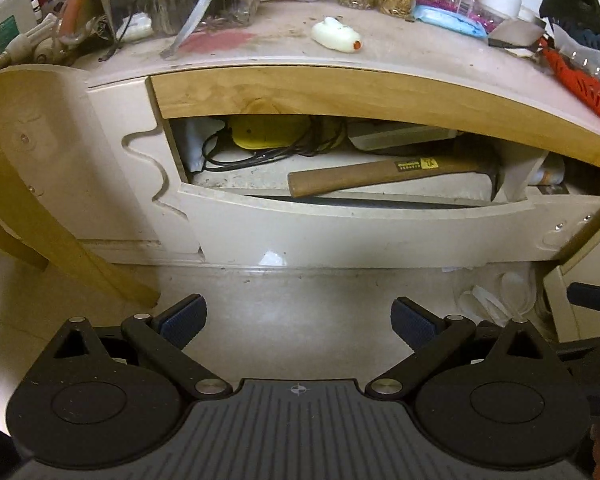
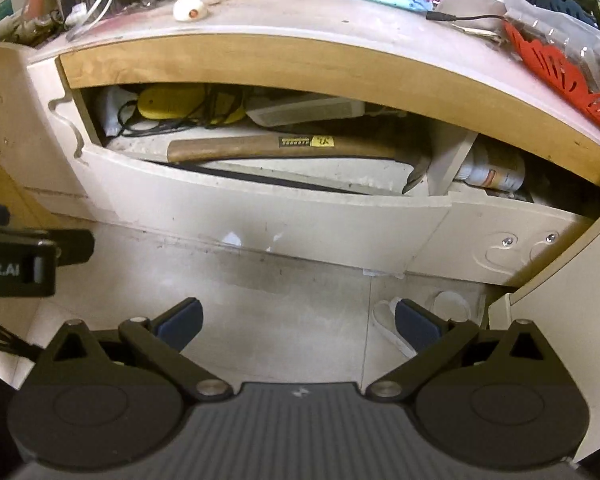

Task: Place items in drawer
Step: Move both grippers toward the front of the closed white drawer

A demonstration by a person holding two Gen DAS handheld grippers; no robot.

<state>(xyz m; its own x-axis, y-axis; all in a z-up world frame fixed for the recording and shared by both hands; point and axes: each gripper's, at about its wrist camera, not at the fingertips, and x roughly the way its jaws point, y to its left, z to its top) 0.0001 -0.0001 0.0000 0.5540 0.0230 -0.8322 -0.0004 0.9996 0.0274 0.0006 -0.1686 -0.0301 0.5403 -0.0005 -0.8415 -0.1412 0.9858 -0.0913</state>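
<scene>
I have both claws hanging over the pale tiled floor [image 1: 292, 320], tilted down toward the pulled-out cream drawer [image 1: 364, 232]. My left claw [image 1: 298, 320] is released, jaws spread wide with nothing between them; my right claw [image 2: 298, 322] is the same, empty and fully spread. Inside the drawer I see a wooden-handled hammer [image 1: 380, 176] lying across the front, a yellow plastic device [image 1: 268, 132] with black cables behind it, and a flat white box [image 1: 400, 138]. On the cluttered surface [image 1: 284, 46] above, a small white plastic bottle with an orange tip [image 1: 336, 36] lies on its side, well apart from both claws.
</scene>
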